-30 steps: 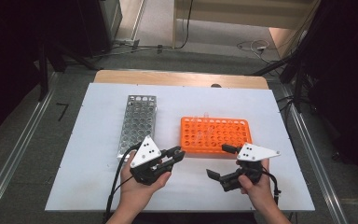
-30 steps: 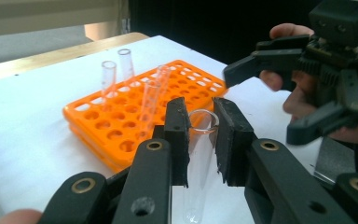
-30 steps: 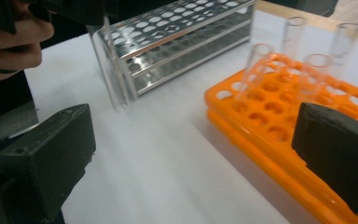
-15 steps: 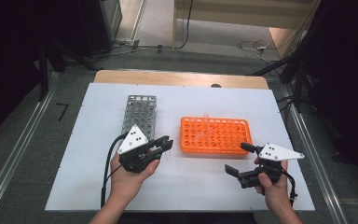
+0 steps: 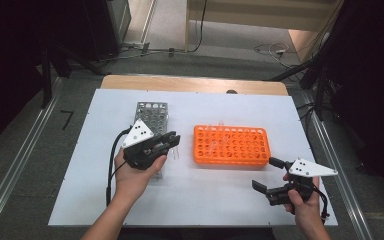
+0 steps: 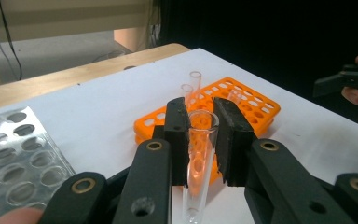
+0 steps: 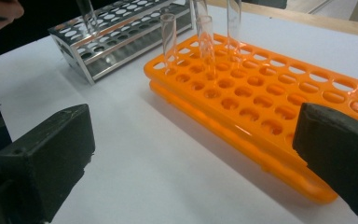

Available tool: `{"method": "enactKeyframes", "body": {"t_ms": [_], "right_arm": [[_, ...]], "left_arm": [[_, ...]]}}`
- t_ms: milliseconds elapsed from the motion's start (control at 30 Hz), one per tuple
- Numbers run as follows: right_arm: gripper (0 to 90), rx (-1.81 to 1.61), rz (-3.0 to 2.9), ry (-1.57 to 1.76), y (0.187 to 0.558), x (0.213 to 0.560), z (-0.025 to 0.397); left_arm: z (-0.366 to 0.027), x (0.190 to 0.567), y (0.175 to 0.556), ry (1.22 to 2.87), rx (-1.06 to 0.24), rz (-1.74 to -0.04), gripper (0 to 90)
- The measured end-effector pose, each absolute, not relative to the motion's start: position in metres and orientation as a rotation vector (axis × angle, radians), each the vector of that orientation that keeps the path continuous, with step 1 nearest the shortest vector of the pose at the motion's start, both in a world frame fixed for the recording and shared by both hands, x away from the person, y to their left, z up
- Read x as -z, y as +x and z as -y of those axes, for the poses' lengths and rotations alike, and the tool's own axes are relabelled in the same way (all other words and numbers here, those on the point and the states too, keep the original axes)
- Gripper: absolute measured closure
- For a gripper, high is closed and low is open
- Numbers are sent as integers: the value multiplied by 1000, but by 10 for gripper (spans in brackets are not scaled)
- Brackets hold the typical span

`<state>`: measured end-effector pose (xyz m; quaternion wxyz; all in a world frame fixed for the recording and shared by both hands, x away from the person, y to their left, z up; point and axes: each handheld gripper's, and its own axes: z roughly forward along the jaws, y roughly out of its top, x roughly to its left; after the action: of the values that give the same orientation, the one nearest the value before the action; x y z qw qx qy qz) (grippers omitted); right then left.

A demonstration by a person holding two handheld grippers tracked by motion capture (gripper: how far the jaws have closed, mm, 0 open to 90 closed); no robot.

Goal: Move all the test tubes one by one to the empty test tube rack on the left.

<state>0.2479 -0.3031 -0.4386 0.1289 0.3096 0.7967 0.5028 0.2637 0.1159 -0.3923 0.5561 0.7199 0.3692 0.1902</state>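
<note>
My left gripper is shut on a clear test tube, held upright just right of the metal rack. In the left gripper view the tube stands between the pads of the gripper, with the orange rack behind it. The orange rack lies mid-table with a few clear tubes at its far left corner. My right gripper stands open and empty near the orange rack's near right corner. The right gripper view shows my right gripper facing the orange rack and its tubes.
The white table top has free room in front of both racks. A wooden strip runs along the far edge. The metal rack lies beyond the orange one in the right gripper view. Cables lie on the floor behind.
My left gripper has carried the tube away from the near edge and a little left, up beside the metal rack. My right gripper has drawn back to the right, staying open.
</note>
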Motion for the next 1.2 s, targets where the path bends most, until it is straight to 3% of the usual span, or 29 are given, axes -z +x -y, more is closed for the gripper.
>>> {"method": "enactKeyframes", "body": {"t_ms": [1200], "right_arm": [[0,-1445,-2292,944,250,443,322]], "left_arm": [[-144,388,366,1635,-578,-1009,760]]}}
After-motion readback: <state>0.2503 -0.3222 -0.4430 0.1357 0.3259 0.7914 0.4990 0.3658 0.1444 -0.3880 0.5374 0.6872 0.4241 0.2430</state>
